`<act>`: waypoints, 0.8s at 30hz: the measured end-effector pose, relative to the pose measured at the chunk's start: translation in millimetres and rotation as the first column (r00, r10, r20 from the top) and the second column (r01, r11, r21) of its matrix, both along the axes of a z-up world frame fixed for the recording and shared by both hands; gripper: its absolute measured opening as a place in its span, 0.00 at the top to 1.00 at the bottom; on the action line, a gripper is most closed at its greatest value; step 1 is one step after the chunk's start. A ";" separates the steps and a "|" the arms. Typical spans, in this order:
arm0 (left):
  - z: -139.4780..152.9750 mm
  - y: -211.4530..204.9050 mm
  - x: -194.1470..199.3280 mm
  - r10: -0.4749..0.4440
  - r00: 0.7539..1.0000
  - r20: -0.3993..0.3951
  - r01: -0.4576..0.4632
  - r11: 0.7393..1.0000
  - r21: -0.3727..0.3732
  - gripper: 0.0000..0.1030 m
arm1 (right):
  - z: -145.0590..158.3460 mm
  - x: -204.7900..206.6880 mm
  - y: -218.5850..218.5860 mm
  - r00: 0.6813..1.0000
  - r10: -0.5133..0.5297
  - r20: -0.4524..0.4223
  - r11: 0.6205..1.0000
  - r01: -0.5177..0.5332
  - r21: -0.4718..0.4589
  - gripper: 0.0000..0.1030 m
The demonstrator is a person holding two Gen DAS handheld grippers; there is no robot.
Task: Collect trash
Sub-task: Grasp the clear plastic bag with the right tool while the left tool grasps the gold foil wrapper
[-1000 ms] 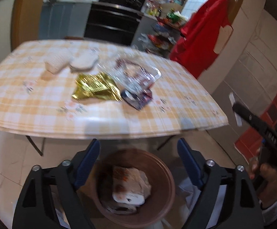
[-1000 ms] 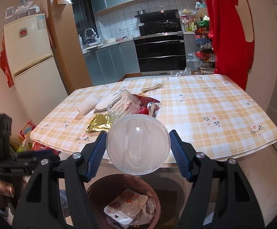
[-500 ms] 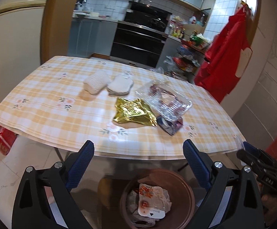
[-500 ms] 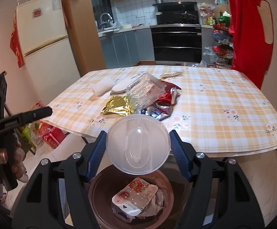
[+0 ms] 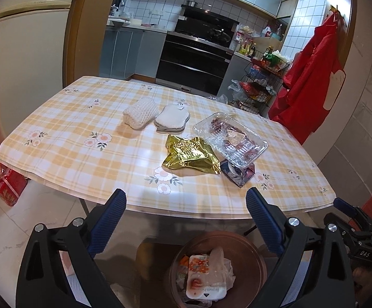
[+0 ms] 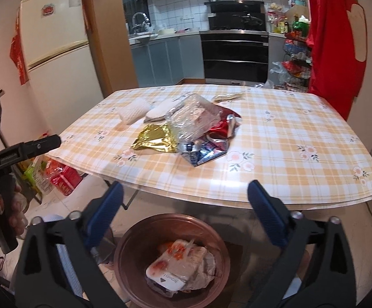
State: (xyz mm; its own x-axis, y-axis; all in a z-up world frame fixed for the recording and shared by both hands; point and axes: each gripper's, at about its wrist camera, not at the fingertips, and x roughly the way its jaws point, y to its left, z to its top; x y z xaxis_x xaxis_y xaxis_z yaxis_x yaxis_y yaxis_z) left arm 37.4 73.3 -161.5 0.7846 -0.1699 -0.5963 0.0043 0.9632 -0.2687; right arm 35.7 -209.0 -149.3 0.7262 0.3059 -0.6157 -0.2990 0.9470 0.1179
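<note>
A brown trash bin (image 5: 260,261) (image 6: 211,233) stands on the floor at the table's front edge, with a white printed wrapper and the clear plastic lid (image 6: 186,256) inside. On the table lie a gold foil wrapper (image 5: 189,155) (image 6: 156,140), a clear plastic tray (image 5: 231,138) (image 6: 193,118), a dark snack packet (image 5: 238,173) (image 6: 206,150), a white foam net (image 5: 140,113) and a white pad (image 5: 172,116). My left gripper (image 5: 186,204) is open and empty above the bin. My right gripper (image 6: 186,201) is open and empty above the bin.
The table (image 5: 70,133) has a yellow checked cloth. A fridge (image 6: 55,51) stands at the left, red packets (image 5: 5,182) lie on the floor, a red coat (image 5: 311,82) hangs at the right, and a wire rack (image 5: 257,89) stands behind the table.
My right gripper opened and the clear round lid it held dropped into the bin. My left gripper rose and tilted up, showing more of the kitchen.
</note>
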 end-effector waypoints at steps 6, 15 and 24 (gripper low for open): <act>-3.5 -0.1 6.4 0.002 1.000 -0.009 -0.002 1.000 0.004 0.10 | -4.1 6.6 -5.1 0.999 -0.040 -0.018 0.999 0.039 -0.025 0.05; -8.2 1.2 21.5 0.000 1.000 -0.026 0.001 1.000 0.011 0.10 | -9.4 22.6 -12.9 0.997 -0.072 -0.039 0.997 0.071 -0.030 0.05; -18.2 -2.2 49.3 -0.018 0.998 -0.053 0.020 0.999 0.026 0.10 | -16.4 61.0 -16.0 0.995 -0.065 -0.075 0.998 0.063 -0.028 0.05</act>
State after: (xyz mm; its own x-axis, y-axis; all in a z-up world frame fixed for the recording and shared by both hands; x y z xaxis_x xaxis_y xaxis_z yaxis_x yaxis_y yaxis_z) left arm 86.7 71.1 -179.7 0.7489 -0.1680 -0.6411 0.0093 0.9699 -0.2433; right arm 96.8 -225.0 -165.7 0.6944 0.2442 -0.6769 -0.2289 0.9668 0.1139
